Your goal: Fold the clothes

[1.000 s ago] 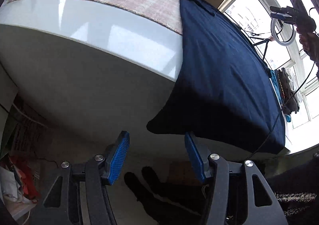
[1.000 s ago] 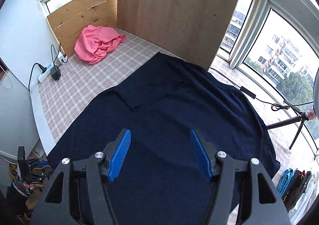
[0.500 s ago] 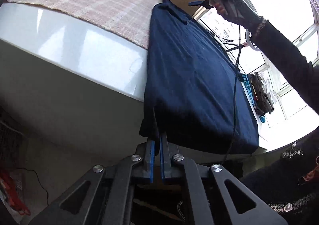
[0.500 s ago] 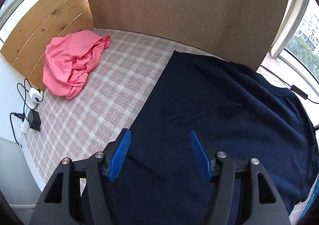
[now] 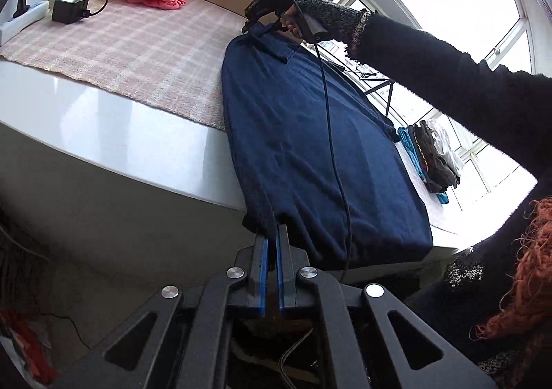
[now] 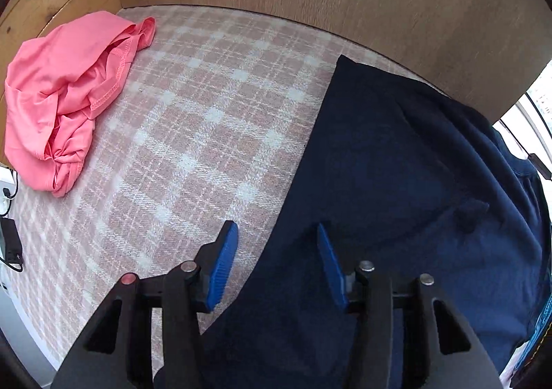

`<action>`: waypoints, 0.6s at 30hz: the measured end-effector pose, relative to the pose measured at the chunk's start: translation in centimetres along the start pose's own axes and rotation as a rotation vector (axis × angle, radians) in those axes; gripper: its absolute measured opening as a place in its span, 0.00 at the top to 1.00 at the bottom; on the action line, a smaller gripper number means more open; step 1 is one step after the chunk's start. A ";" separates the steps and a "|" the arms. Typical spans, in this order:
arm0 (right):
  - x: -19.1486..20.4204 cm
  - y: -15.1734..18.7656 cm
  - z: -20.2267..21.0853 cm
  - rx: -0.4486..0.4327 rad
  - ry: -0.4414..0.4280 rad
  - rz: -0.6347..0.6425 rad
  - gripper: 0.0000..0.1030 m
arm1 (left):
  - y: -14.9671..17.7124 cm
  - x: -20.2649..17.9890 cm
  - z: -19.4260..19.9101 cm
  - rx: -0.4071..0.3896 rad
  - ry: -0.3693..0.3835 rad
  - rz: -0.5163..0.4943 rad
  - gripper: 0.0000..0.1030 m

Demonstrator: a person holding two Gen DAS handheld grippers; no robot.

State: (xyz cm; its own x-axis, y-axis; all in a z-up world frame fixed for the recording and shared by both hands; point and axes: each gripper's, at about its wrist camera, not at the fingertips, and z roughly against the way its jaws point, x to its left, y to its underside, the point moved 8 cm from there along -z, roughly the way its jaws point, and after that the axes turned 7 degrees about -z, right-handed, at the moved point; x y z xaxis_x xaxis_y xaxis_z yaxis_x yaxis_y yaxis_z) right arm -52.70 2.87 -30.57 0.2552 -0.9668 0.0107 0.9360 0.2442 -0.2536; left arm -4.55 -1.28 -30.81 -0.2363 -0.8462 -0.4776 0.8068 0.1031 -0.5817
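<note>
Within a second, the left gripper has gone from wide open below the table edge to clamped on the hanging corner of the dark navy cotton T-shirt, lifting it slightly. The right gripper has swept from high above the garment down to its far left edge, its jaws now closing astride that edge.

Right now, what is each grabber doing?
Left gripper: shut on the navy shirt corner.
Right gripper: closing over the shirt's edge, not gripping yet.
</note>
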 end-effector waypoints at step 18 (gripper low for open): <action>-16.2 0.9 7.7 -0.061 -0.169 -0.049 0.97 | 1.5 -15.8 -5.4 0.157 -0.005 -0.183 0.98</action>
State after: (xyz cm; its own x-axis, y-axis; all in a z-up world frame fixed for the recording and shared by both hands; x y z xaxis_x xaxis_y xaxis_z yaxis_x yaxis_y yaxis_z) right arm -54.16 19.29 -23.55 0.2513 -0.9499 0.1861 0.9331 0.1866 -0.3073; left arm -2.51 15.03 -27.72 -0.3841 -0.8457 -0.3704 0.8254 -0.1347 -0.5483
